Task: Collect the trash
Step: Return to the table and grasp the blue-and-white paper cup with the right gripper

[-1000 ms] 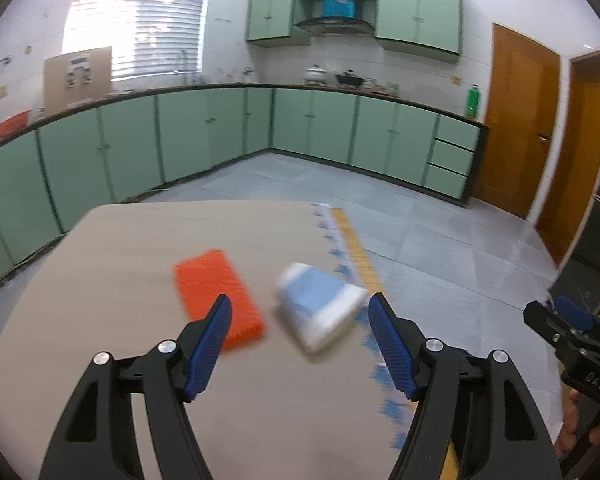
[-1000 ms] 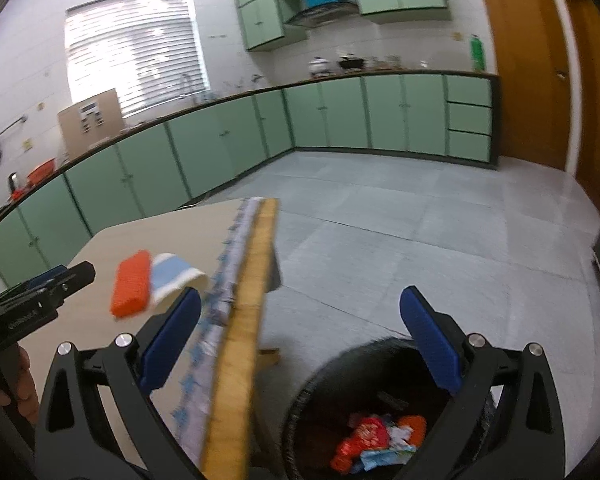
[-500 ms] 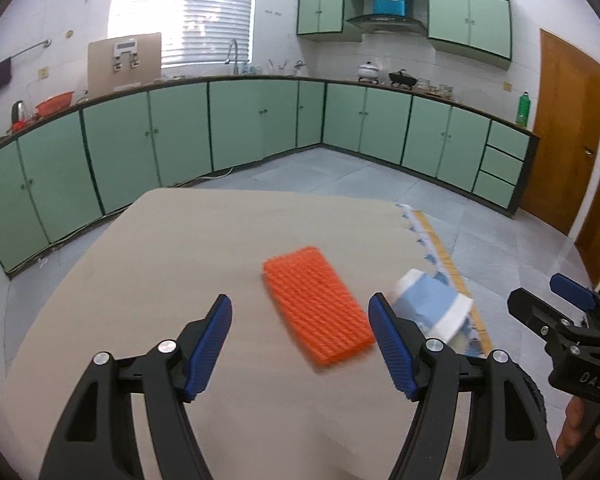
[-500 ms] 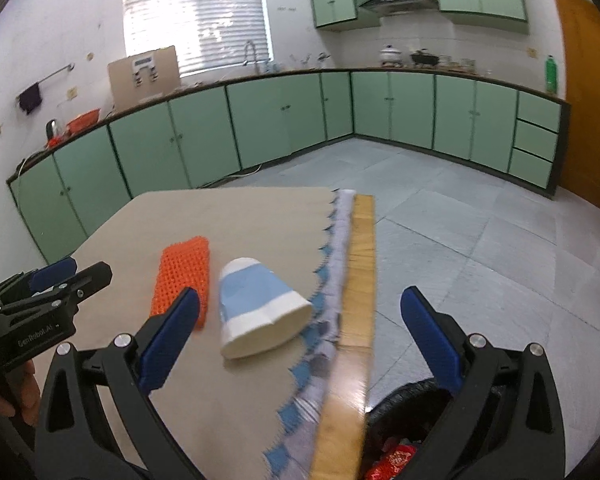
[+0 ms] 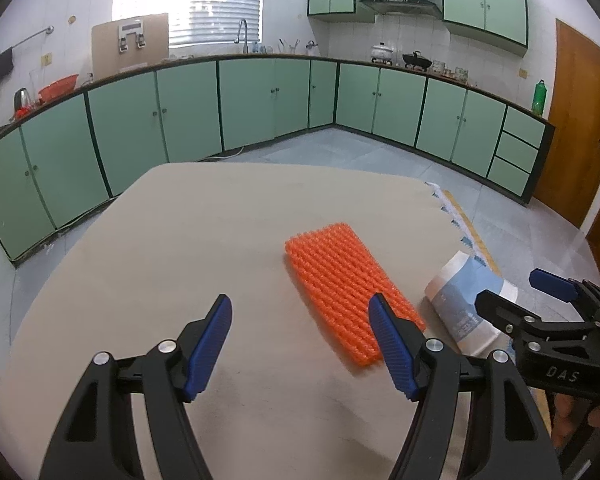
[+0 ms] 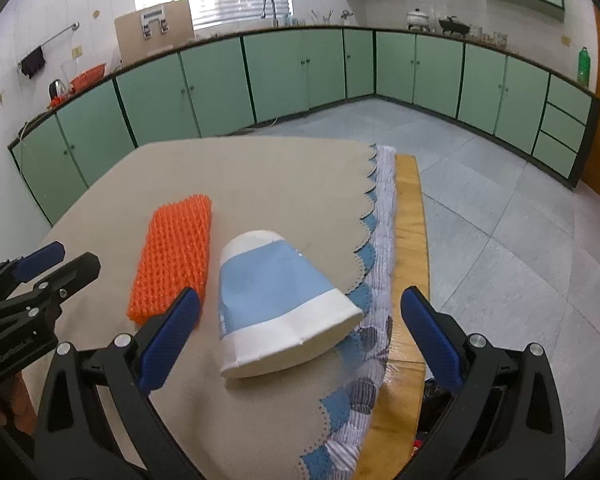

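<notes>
Two pieces of trash lie on the beige tablecloth. One is a flat orange foam net (image 5: pixel 350 288) (image 6: pixel 174 258). The other is a blue and white paper cup (image 5: pixel 464 308) (image 6: pixel 280 300) on its side, near the table's right edge. My left gripper (image 5: pixel 300 308) (image 6: pixel 76 254) hovers open and empty above bare cloth, its right finger over the net's near end. My right gripper (image 6: pixel 300 300) (image 5: pixel 508 286) is open with the cup's wide mouth end lying between its fingers; the pads do not touch it.
The cloth's scalloped edge and a striped under-cloth overhang the wooden table edge (image 6: pixel 410 208) on the right. A dark trash bin (image 6: pixel 432 400) peeks out below that edge. Green cabinets ring the tiled floor. A hand (image 5: pixel 568 424) holds the right gripper.
The right gripper swung left from above the bin to over the table and now frames the cup. The left gripper shifted left, so the cup now lies outside its right finger.
</notes>
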Demonstrator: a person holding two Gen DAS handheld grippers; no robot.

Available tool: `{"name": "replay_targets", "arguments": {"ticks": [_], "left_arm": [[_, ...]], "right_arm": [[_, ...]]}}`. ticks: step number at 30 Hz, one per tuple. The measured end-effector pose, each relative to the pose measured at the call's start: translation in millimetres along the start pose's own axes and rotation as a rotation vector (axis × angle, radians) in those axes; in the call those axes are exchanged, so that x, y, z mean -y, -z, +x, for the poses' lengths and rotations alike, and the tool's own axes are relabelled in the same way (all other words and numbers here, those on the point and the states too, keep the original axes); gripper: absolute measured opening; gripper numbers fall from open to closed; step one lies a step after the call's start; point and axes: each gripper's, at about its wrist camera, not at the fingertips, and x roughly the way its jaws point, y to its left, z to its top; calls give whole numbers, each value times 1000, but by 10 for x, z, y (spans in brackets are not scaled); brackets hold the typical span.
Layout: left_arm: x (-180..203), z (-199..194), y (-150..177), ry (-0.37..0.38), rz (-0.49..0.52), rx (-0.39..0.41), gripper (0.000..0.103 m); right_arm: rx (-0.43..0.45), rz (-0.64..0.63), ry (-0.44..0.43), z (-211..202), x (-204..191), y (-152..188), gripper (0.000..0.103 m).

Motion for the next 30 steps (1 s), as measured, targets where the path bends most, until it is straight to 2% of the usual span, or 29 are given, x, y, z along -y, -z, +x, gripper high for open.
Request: {"name": "replay_targets", "arguments": {"ticks": [21, 22, 24, 28, 30], "left_arm": [[37, 197, -20, 25, -9, -43, 70], [52, 208, -23, 28, -7, -45, 70], [76, 219, -25, 34, -5, -47, 70], [100, 241, -30, 44, -15, -52, 71], [107, 251, -34, 47, -19, -52, 75]], "right_arm": [[-108, -45, -1, 401, -70, -15, 97], [-110, -44, 0, 408, -68, -15, 95], [-118, -35, -10, 426, -48, -17, 82], [-113, -27, -13, 420, -19, -13, 76], [-101, -31, -16, 395, -13, -12, 69]]}}
